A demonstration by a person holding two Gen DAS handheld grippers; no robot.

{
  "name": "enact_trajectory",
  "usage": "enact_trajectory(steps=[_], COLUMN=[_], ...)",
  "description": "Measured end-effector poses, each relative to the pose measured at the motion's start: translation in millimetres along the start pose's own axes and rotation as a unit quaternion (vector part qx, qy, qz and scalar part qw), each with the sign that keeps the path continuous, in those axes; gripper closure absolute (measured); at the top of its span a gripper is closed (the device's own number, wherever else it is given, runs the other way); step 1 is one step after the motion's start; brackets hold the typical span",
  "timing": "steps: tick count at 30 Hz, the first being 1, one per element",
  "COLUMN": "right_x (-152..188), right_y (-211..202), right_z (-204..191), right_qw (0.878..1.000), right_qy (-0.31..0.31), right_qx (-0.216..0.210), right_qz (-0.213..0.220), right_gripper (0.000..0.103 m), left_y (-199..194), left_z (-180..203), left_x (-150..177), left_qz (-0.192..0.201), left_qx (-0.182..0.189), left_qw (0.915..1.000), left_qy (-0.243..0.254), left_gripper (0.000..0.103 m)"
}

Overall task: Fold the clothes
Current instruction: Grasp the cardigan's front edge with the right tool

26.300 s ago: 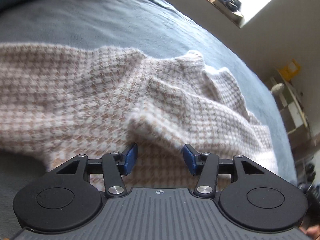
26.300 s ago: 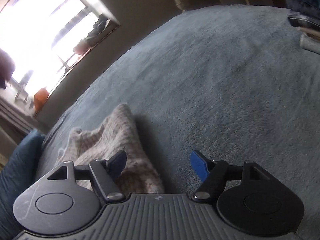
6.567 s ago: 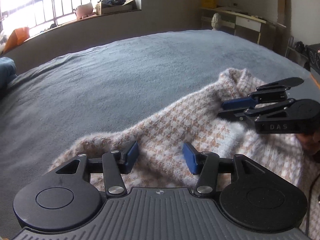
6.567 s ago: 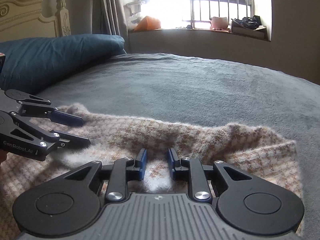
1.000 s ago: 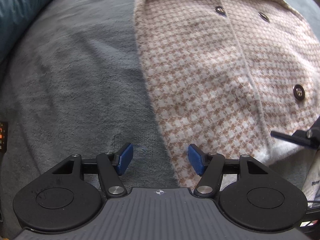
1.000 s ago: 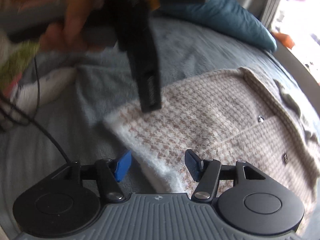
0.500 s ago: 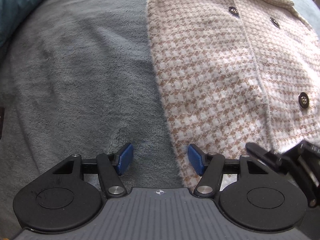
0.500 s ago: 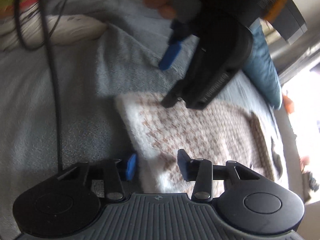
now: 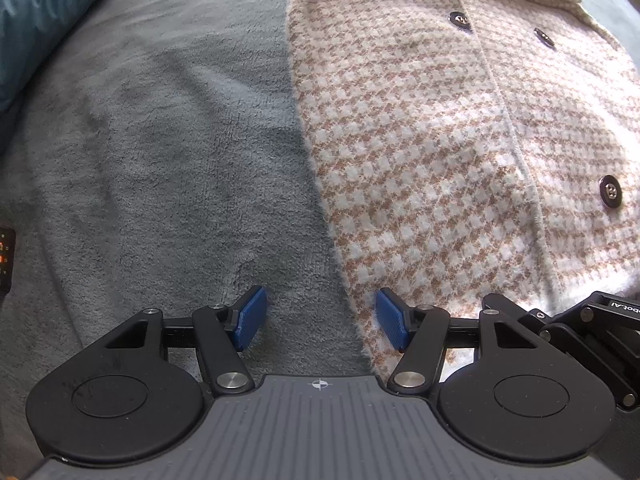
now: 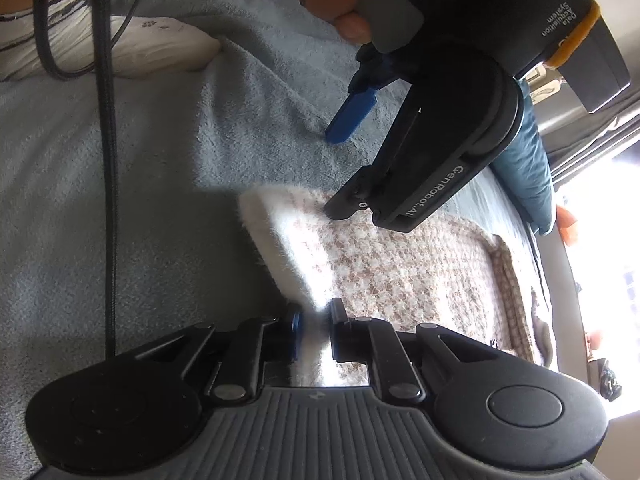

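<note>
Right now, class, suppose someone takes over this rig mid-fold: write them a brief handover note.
Left gripper: open, empty, straddling the side edge of the fuzzy beige-and-white houndstooth buttoned jacket.
Right gripper: shut on the jacket's white hem.
Jacket lies flat, buttoned side up, on the grey fleece blanket; teal pillow beyond.
Done: jacket spread out, one hem corner gripped.
Left: close the left gripper on its corner, then probably lift the hem toward the collar.

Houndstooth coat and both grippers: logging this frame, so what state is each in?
Beige-and-white houndstooth fleece coat: flat on the grey blanket, buttoned, bottom hem pinched.
Left gripper: open, straddling the coat's side edge.
Right gripper: shut on the hem.
</note>
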State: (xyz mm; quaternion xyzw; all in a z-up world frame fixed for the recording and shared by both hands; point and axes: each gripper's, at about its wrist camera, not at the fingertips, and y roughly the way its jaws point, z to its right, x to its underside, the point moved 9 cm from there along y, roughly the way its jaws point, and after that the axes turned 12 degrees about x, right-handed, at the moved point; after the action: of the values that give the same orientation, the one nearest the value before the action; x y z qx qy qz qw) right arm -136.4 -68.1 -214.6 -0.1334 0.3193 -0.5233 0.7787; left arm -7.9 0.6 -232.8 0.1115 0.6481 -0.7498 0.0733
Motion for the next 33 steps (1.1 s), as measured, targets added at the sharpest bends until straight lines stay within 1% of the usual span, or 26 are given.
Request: enact_trajectory(steps=[8,16,20,26,33], right_x=[-1,2,3,5,6], right_y=[0,1,2,1,2], right_z=[7,10,13,16,18], right_qw=[1.000,0.998,0.997,0.994,0.992], right_qy=[0.029,0.055,0.068,0.101,0.117], right_qx=[-0.008,-0.016,-0.020,-0.029,-0.034], right_qz=[-0.004,-0.013,-0.017,-0.026,-0.032], right_gripper=[0.093,0.093,0.093,0.093,0.093], left_y=[-7,-12,-12,-12,-11], left_z=[7,-3,-6,-11,-10], left_x=[8,13,12,11,9], left_qz=[0.002,0.004,0.004,-0.001,-0.001], left_qx=[-0.004,-0.004,-0.001,0.014,0.017], left_qw=[1.0000,1.0000,1.0000,0.9996,0.9995], left_qy=[0.004,0.007,0.002,-0.026,-0.025], left_gripper=[0.042,0.042,0.042,0.042,0.042])
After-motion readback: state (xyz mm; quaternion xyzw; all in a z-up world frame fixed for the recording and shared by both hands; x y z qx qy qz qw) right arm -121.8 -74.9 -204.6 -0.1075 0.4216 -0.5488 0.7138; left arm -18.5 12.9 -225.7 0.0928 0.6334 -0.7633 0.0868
